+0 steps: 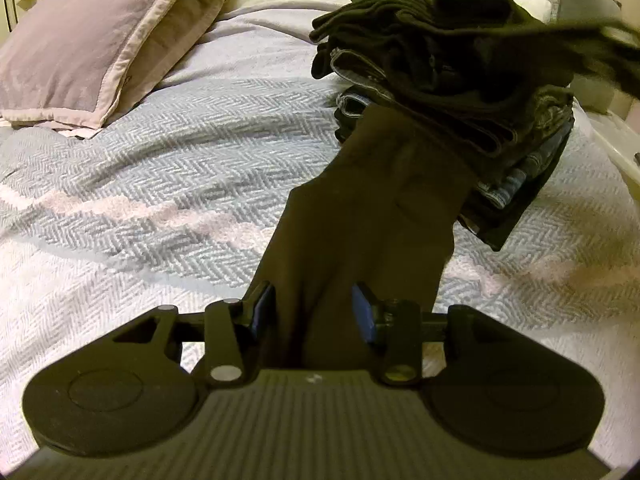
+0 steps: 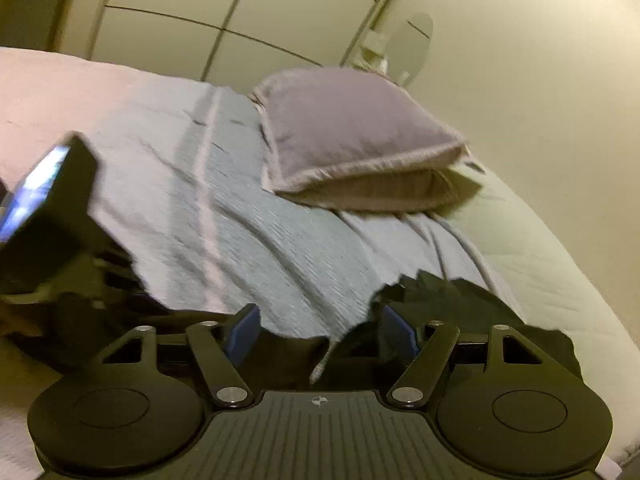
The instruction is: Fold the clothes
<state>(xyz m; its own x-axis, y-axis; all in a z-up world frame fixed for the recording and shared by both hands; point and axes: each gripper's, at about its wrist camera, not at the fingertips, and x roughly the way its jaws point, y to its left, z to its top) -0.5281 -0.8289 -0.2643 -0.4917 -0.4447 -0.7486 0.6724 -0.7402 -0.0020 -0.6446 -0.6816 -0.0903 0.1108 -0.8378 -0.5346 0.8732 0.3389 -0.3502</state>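
Note:
A stack of folded dark clothes [image 1: 448, 80] sits on the bed at the right in the left wrist view. A dark brown garment [image 1: 360, 216] hangs down from the stack and runs between the fingers of my left gripper [image 1: 314, 308], whose blue pads stand apart on either side of the cloth without pressing it. My right gripper [image 2: 320, 326] is open above dark cloth [image 2: 460, 300] that lies under and beyond its right finger. The left gripper's body [image 2: 52, 220] shows at the left in the right wrist view.
The bed has a grey-and-white herringbone blanket [image 1: 168, 168]. A lilac pillow [image 1: 92, 44] lies at the head, also seen in the right wrist view [image 2: 352, 132]. A cream duvet [image 2: 540, 264] lies along the bed's edge. Cupboard doors [image 2: 240, 12] stand behind.

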